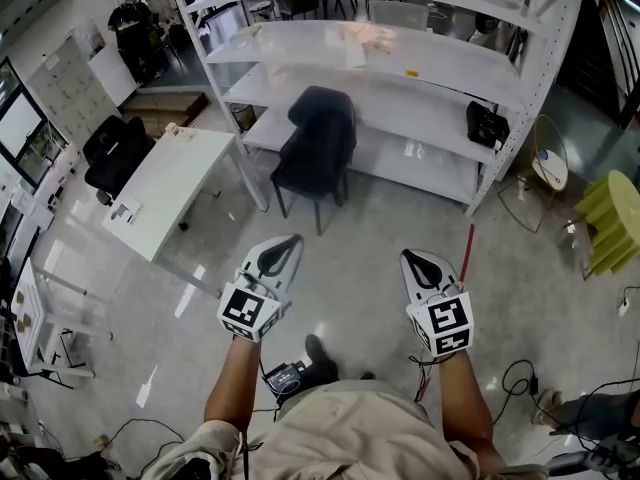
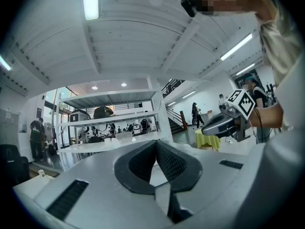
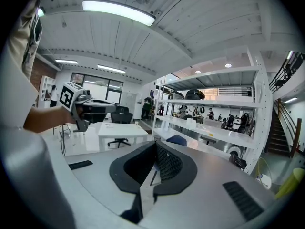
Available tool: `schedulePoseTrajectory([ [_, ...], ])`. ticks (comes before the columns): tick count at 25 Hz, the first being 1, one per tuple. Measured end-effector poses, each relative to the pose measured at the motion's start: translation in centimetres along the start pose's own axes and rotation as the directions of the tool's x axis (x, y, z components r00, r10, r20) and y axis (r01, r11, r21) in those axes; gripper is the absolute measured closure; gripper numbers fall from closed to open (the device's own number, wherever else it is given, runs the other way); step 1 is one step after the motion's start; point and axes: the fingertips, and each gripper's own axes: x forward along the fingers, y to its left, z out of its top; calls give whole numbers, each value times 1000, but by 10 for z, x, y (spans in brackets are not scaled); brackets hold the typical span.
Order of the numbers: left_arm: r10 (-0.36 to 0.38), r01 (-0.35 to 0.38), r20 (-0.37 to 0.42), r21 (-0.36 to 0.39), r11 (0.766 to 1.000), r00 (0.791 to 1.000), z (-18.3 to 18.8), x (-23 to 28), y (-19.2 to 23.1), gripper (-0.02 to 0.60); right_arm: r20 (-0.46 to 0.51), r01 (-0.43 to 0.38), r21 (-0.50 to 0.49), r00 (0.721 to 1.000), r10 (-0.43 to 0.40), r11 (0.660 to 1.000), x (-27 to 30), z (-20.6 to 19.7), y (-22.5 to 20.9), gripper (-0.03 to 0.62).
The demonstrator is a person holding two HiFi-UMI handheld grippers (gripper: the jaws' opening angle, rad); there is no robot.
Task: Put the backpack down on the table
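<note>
**A:** how much room is there to move in?

**B:** loads. Left to right: white table [image 1: 165, 193] with open floor along its near edge, then a dark chair [image 1: 318, 148] parked in front of the rack [image 1: 400, 58], then a yellow thing [image 1: 610, 218] at the far right edge. It's bare floor between the grippers and the chair, and there are cables [image 1: 515, 378] lying by the person's feet on the right

**A:** and the backpack?

**B:** the black bag [image 1: 487, 125] on a low shelf at the rack's right end looks like it, can't swear to it. It's well apart from the table and from both grippers

**A:** anything only one view shows?

**B:** only the head view shows the floor and cables. The left gripper view gets people [image 2: 195, 113] by some stairs [image 2: 178, 120]. The right gripper view shows the table edge-on behind the other gripper

**A:** jaws?

**B:** left gripper [image 1: 290, 240] has its pads pressed together with nothing between them. The right gripper [image 1: 412, 258] is the same, closed and empty
</note>
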Motion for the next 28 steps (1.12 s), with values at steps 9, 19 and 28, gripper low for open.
schedulePoseTrajectory([
  [9,-10,10,-10,-26,1000,1000,-16,10,42,566,-22,14,20,1000,-13,1000,43,4,0,569],
  [19,-36,36,11,-40,999,999,-33,35,146,566,-33,44,28,999,-43,999,143,31,7,569],
  [28,-89,90,34,-62,994,996,-61,57,245,566,-44,101,24,994,-100,995,240,57,18,569],
])
